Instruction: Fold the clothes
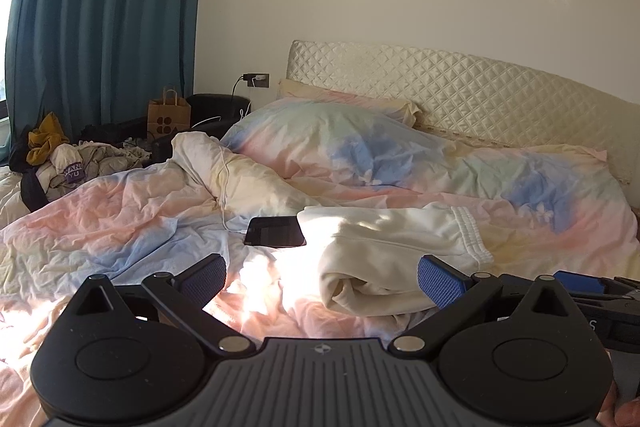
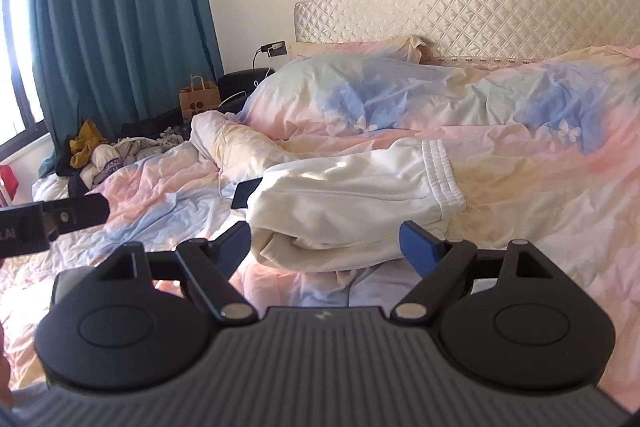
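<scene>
Cream sweatpants lie folded into a thick bundle on the pastel duvet, elastic waistband at the right end. My left gripper hovers just short of the bundle with its jaws wide apart and nothing between its blue pads. My right gripper is open too, low over the bed, with the bundle's near folded edge just beyond its fingertips. No pad touches the cloth. In the right wrist view the left gripper's black finger shows at the left edge.
A black phone lies partly under the bundle's left end. Pastel duvet covers the bed, with a quilted headboard behind. A heap of unfolded clothes and a paper bag sit far left by teal curtains.
</scene>
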The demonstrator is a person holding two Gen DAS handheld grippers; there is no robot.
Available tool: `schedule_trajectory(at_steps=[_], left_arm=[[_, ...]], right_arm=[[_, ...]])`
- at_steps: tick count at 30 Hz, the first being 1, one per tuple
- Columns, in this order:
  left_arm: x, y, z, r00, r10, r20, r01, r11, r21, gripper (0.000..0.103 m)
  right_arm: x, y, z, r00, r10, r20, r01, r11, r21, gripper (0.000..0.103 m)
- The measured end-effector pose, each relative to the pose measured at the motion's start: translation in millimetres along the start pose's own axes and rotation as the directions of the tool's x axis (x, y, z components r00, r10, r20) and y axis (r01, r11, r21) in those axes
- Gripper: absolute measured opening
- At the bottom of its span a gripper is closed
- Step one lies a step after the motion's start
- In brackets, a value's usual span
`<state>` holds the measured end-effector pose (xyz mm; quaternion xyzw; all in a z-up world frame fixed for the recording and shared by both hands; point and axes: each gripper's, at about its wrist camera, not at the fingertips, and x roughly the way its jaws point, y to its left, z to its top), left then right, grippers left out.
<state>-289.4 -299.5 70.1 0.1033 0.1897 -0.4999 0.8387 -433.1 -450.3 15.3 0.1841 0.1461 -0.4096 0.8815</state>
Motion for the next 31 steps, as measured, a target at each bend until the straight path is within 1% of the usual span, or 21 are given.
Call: schedule_trajectory(at_steps=[8,15,19,24,31], left_arm=[[4.3,-0.9,-2.3,1.0,-0.001,-0.016,0.001,1.0,0.003,0.103],[5.1,-0.1,-2.5,1.0,0.004,-0.025,-0.005,1.0,-0.005,0.103],[4.3,-0.6,-3.5,1.0,0.005,-0.025,-0.005,1.0,-0.002,0.103],[5.6,-1.6,-4.1,1.0,0.005,-0.027,-0.005,1.0,-0.002,0.103],[4.8,-3.0,-7.2,1.0,-0.004,-0.031,0.004,1.0,0.008,0.103]], right_arm=[[-0.9,2.8,-3.4,1.0,-0.027,0.0,0.026,1.0,-0.011,0.084],[-2.7,2.0,-2.6,1.0,-0.03,0.0,0.03,0.999,-0.017,0.083],[-1.3,3.3,-2.1,0.999,-0.051,-0.005,0.051,0.998,-0.029,0.083],[-0.5,5.7,-3.7,0.999,-0.05,-0.017,0.049,0.998,-0.04,0.083],[-2.1,5.9,-4.0,0.998,-0.059,-0.009,0.059,0.998,-0.038,0.083]])
